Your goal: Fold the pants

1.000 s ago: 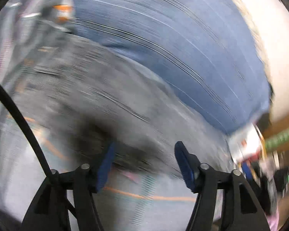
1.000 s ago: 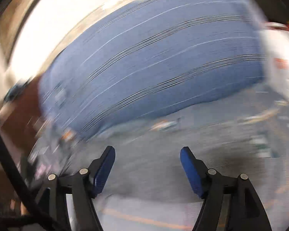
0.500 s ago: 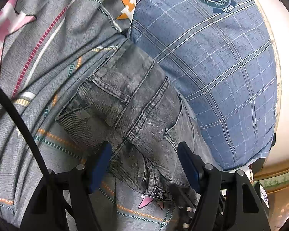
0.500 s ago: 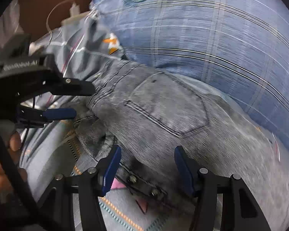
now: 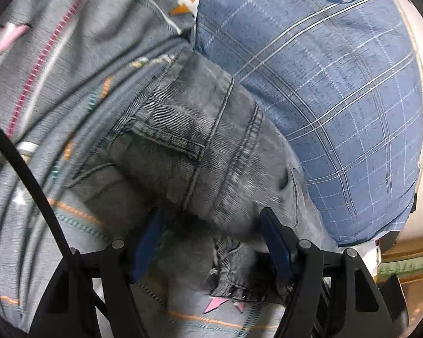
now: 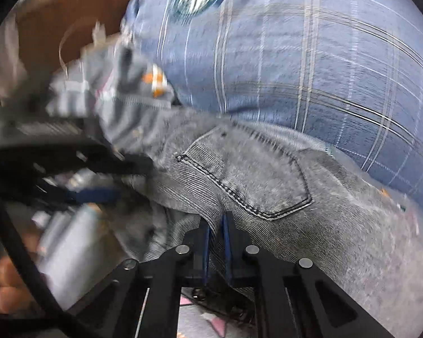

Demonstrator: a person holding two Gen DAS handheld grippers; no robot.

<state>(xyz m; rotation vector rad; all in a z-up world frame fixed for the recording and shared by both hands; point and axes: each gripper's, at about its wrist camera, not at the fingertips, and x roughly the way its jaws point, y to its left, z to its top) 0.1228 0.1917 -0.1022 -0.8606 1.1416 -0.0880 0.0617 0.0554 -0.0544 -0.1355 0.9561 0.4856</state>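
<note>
Grey washed denim pants point(image 5: 200, 152) lie crumpled on a grey patterned bed sheet point(image 5: 42, 56), against a blue plaid pillow point(image 5: 338, 84). My left gripper point(image 5: 211, 242) is open, its blue pads straddling the waistband area of the pants. My right gripper point(image 6: 215, 242) is shut on a fold of the pants point(image 6: 253, 186) just below a back pocket. The left gripper also shows in the right wrist view point(image 6: 98, 180), blurred, at the pants' left side.
The blue plaid pillow point(image 6: 296, 56) with a round emblem fills the far side. A brown surface point(image 6: 70, 14) lies beyond the bed at upper left. A wooden edge point(image 5: 403, 256) and cream wall sit at the right.
Both grippers have moved in closer to the pants. My right gripper has closed from open onto the denim fold. My left gripper stays open and has pushed further over the waistband.
</note>
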